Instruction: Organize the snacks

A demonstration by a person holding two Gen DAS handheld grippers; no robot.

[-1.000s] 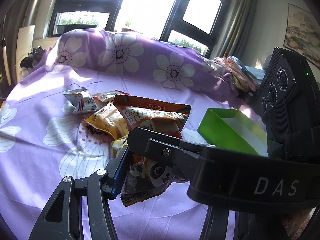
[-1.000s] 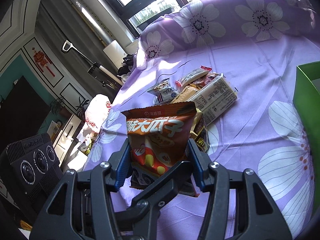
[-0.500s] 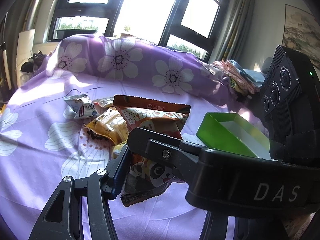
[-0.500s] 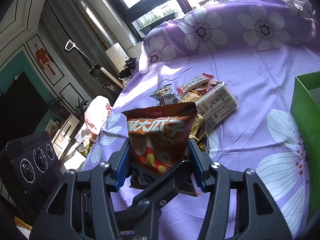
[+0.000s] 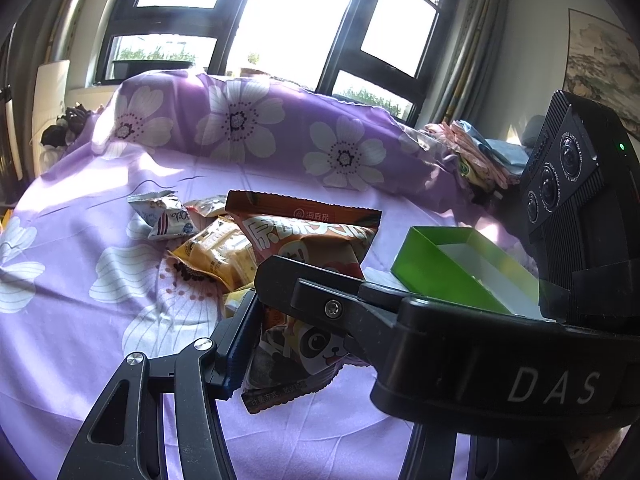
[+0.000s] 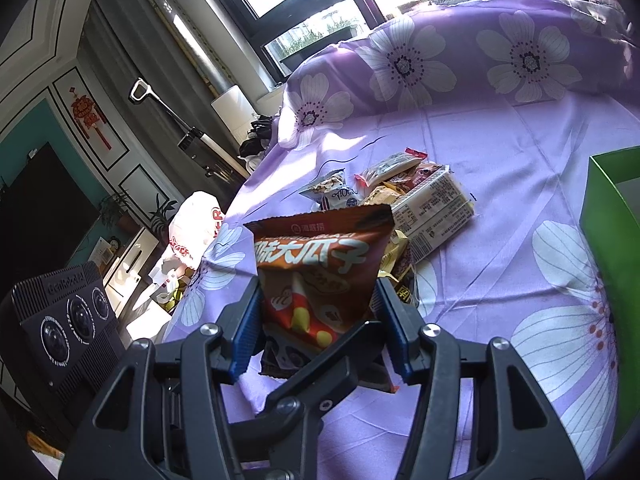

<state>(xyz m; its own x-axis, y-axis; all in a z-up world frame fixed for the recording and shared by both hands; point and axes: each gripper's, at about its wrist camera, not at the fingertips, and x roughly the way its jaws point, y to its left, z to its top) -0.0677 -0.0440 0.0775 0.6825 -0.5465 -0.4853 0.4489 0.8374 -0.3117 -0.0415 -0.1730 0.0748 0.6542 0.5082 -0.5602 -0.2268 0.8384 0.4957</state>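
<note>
An orange snack bag with a panda print stands upright above the purple flowered cloth. My right gripper is shut on the orange bag, its blue pads pressing both sides. My left gripper holds the same bag lower down. Its left blue pad lies against the bag's edge, and its other finger is hidden behind the right gripper's body. A pile of small snack packets lies just beyond the bag. To the right of the bag stands an open green box, also seen in the right wrist view.
The cloth rises in a tall fold along the back under the windows. Folded clothes lie at the far right. A white plastic bag sits beyond the table's left edge. A white packet tops the snack pile.
</note>
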